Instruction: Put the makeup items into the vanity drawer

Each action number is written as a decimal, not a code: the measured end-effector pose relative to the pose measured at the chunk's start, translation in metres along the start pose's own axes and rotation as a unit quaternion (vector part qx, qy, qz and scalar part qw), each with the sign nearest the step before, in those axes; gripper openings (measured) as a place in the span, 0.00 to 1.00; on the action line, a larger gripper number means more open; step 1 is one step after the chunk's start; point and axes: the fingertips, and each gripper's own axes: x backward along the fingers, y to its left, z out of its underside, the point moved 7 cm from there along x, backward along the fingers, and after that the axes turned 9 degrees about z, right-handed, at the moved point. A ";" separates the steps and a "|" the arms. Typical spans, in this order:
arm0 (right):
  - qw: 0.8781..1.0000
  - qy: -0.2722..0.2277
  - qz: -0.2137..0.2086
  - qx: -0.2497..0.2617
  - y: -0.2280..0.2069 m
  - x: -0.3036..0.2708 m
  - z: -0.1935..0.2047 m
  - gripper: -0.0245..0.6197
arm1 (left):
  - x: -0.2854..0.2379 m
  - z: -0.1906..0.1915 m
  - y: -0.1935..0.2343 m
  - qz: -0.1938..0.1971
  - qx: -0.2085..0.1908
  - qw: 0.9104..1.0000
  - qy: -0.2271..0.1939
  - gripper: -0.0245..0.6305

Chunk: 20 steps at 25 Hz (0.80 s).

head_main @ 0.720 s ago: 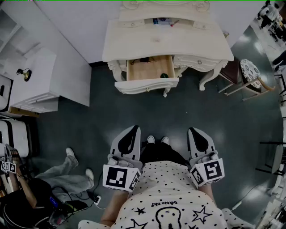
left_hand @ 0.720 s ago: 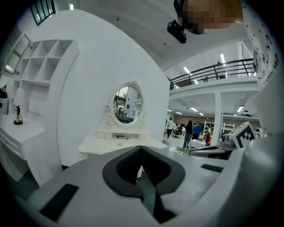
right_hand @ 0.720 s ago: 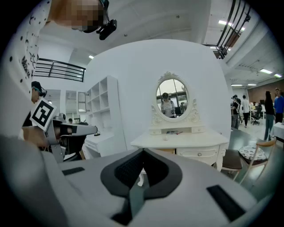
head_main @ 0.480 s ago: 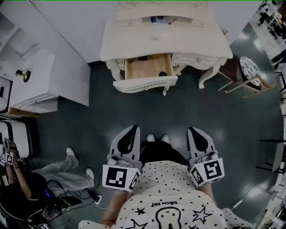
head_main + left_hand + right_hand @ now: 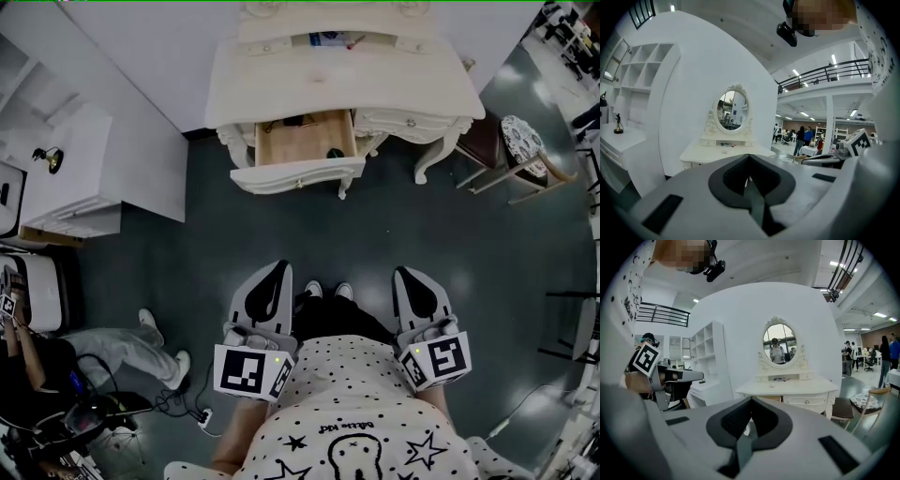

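The cream vanity (image 5: pixel 337 84) stands at the top of the head view, well ahead of me. Its middle drawer (image 5: pixel 305 141) is pulled out, with a small dark item (image 5: pixel 333 153) at its front right and thin dark items (image 5: pixel 291 122) at the back. More small items (image 5: pixel 333 39) lie on the shelf under the mirror (image 5: pixel 779 344). My left gripper (image 5: pixel 277 274) and right gripper (image 5: pixel 405 274) are held low against my body, far from the vanity. Both are shut with nothing in them. Each gripper view shows closed jaws: left gripper (image 5: pixel 749 157), right gripper (image 5: pixel 751 400).
A round-seated chair (image 5: pixel 520 150) stands right of the vanity. A white shelf unit (image 5: pixel 84 169) lines the left wall. A person (image 5: pixel 122 361) sits on the floor at lower left beside cables (image 5: pixel 192 412). My shoes (image 5: pixel 323 291) show between the grippers on the dark floor.
The vanity has slid slightly up and left in the head view. The seated person at lower left has shifted their legs. Both grippers stay as they were.
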 end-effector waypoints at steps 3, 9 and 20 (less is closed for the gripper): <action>1.000 -0.003 0.002 0.004 -0.012 0.001 0.001 0.05 | -0.007 0.001 -0.008 -0.003 0.000 1.000 -0.007 0.03; 1.000 -0.018 -0.009 -0.004 -0.033 0.007 0.002 0.05 | -0.019 0.005 -0.026 -0.001 0.002 1.000 -0.014 0.03; 1.000 -0.009 -0.006 -0.007 -0.046 -0.007 0.000 0.05 | -0.039 0.004 -0.020 -0.002 0.006 1.000 -0.011 0.03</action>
